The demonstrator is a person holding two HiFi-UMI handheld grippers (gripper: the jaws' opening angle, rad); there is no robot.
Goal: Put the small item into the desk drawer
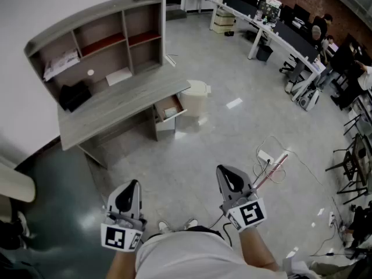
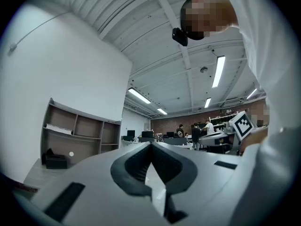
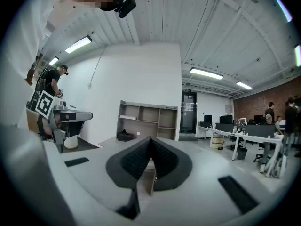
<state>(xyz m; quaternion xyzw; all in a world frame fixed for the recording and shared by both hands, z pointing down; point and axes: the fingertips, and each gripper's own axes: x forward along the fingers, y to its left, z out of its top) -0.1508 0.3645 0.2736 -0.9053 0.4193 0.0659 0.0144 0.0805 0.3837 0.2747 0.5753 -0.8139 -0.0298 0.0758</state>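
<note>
A grey desk (image 1: 125,106) with a shelf unit stands by the white wall, some way ahead of me. Its drawer (image 1: 168,108) is pulled open at the desk's right end. A small white round item (image 1: 90,72) lies on the desktop under the shelves, and shows small in the left gripper view (image 2: 71,154) and the right gripper view (image 3: 138,133). My left gripper (image 1: 133,185) and right gripper (image 1: 224,170) are held low near my body, far from the desk. Both are shut with nothing between the jaws (image 2: 150,144) (image 3: 150,139).
A black box (image 1: 74,95) and a white sheet (image 1: 119,75) lie on the desktop. A white bin (image 1: 195,96) stands beside the open drawer. A power strip with cables (image 1: 266,156) lies on the floor at the right. Office desks with people are far right.
</note>
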